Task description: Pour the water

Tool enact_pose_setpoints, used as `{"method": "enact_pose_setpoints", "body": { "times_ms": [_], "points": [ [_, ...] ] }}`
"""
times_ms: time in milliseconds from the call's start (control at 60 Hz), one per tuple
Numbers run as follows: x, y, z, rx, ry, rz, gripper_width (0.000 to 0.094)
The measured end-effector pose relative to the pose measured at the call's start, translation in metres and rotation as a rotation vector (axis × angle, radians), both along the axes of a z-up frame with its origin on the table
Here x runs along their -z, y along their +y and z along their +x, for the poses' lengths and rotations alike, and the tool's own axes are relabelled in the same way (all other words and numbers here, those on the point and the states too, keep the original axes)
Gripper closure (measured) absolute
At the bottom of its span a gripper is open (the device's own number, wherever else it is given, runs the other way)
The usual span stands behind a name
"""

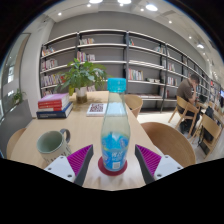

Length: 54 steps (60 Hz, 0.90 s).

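Observation:
A clear water bottle (115,128) with a blue cap and a blue label stands upright on a round red coaster (113,167) on the light wooden table (80,130). My gripper (114,152) is open around it. The bottle stands between the two purple pads (82,158), with a gap on each side. A grey-green mug (52,146) stands on the table to the left of the left finger, close by.
A stack of red books (54,104) lies at the far left of the table, beside a potted plant (82,74) and a flat book (97,109). Wooden chairs (170,140) ring the table. Bookshelves (120,60) line the back wall.

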<state>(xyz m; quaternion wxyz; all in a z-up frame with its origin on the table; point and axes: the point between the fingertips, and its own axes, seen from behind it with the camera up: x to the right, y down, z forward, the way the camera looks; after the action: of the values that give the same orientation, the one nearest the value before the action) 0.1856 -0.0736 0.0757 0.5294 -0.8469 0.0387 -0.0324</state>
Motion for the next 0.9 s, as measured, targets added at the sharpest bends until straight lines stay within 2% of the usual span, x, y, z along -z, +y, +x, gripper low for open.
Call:
{"method": "enact_pose_setpoints", "body": {
  "times_ms": [167, 300, 567, 733, 900],
  "points": [
    [0.027, -0.064, -0.052, -0.037, 0.034, -0.133, 0.0087],
    [0.019, -0.097, -0.106, -0.072, 0.056, -0.190, 0.0083],
    [-0.067, -0.102, -0.192, -0.158, 0.060, -0.125, 0.0073],
    [-0.118, -0.099, -0.207, -0.169, 0.054, -0.069, 0.0073],
    [-0.140, -0.100, -0.204, -0.151, 0.031, -0.052, 0.0074]
  ]
}}
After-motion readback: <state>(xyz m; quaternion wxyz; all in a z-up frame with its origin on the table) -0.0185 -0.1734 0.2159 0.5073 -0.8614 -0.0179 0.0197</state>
